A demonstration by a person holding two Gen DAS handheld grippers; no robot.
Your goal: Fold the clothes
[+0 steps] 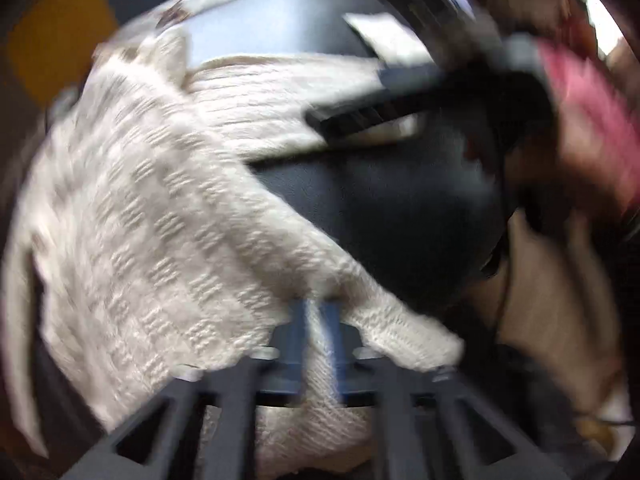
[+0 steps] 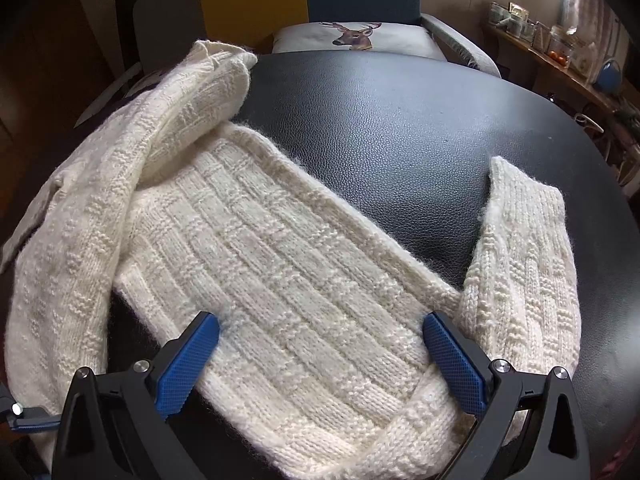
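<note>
**Mia:** Look at the fingers! The left gripper [image 1: 320, 320] has its two blue fingers [image 1: 298, 320] squeezed tight on a bit of the white sweater [image 1: 132, 216]. The right gripper [image 2: 320, 344] has its blue fingers [image 2: 188, 360] spread wide, with nothing pinched between them.

**Ben:** Where is the sweater?

**Mia:** On the big black table [image 2: 400, 120]. Most of it lies there in a lumpy spread. Some hangs over the far left side.

**Ben:** Is it folded yet?

**Mia:** Partly, I think. One long strip [image 2: 288, 248] lies flat across the middle. A sleeve [image 2: 100, 208] curls over it on the left, and another sleeve [image 2: 524, 264] bends up on the right. It is not a neat square, so I guess more folding is left.

**Ben:** Is the left side moving?

**Mia:** Its picture is all blurry, so maybe. I can't tell which way.
</note>
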